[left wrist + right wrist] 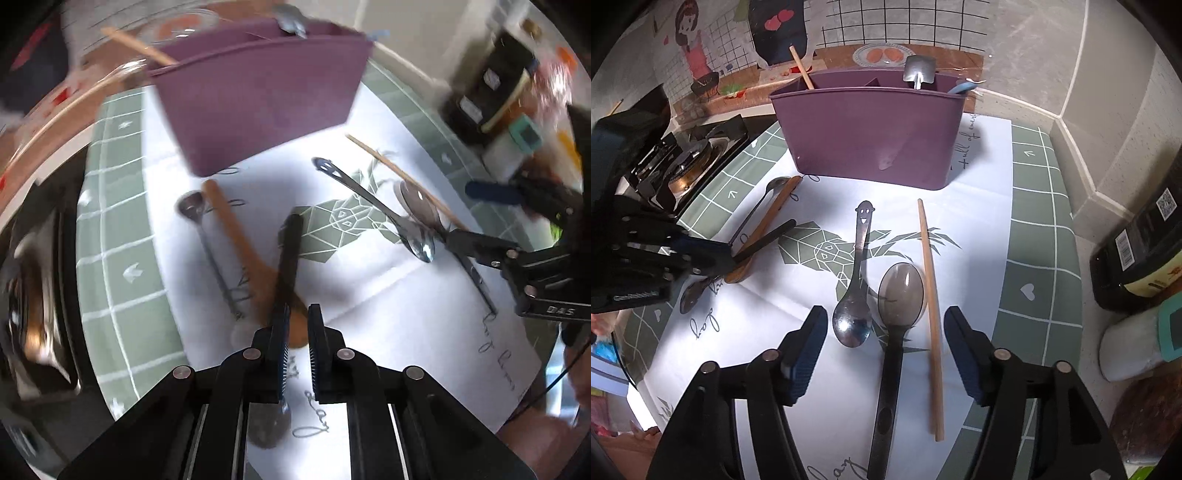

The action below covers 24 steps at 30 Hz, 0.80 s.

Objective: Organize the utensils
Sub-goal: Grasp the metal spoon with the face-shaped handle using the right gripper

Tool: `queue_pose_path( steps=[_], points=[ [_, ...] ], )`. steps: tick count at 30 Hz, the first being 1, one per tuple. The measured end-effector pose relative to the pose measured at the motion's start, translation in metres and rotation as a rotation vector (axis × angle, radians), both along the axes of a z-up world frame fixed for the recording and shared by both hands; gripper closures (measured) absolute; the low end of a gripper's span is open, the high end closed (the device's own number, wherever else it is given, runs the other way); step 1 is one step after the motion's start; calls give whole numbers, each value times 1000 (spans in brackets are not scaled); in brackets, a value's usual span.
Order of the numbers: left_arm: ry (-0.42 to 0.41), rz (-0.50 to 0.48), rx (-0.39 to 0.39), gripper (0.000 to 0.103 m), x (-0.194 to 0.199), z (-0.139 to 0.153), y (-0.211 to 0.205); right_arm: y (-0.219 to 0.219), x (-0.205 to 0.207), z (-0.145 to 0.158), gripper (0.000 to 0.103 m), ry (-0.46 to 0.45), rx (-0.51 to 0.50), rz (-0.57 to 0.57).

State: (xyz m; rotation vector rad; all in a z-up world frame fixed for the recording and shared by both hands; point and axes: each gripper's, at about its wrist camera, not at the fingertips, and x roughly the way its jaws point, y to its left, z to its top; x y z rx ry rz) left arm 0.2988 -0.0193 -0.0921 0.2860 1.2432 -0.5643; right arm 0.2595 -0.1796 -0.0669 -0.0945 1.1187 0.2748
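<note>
A purple utensil caddy [258,99] [868,129] stands at the back of the white paper, with a chopstick and a metal spoon in it. My left gripper [298,332] [716,258] is shut on a black-handled spoon [290,251] [768,238], whose bowl hangs below the fingers. Beside it lie a wooden spoon [236,236] [768,225] and a small metal spoon [207,240] [757,206]. My right gripper [886,350] [458,214] is open above a smiley-handled metal spoon [858,258] [369,206], a dark translucent spoon [899,295] [424,206] and a wooden chopstick [931,314] [399,173].
A green grid mat [1034,221] lies under the paper. A gas stove [683,170] sits to the left. Dark bottles [1137,251] and a white jar with a teal lid [1137,347] stand on the right by the wall.
</note>
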Motion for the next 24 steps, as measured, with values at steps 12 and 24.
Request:
queue_pose_path(
  steps=[12, 24],
  points=[
    [15, 6, 122, 91, 37, -13, -29, -16, -10, 0, 32, -6, -10, -36],
    [25, 90, 109, 88, 40, -21, -24, -4, -12, 13, 21, -64, 43, 54]
  ],
)
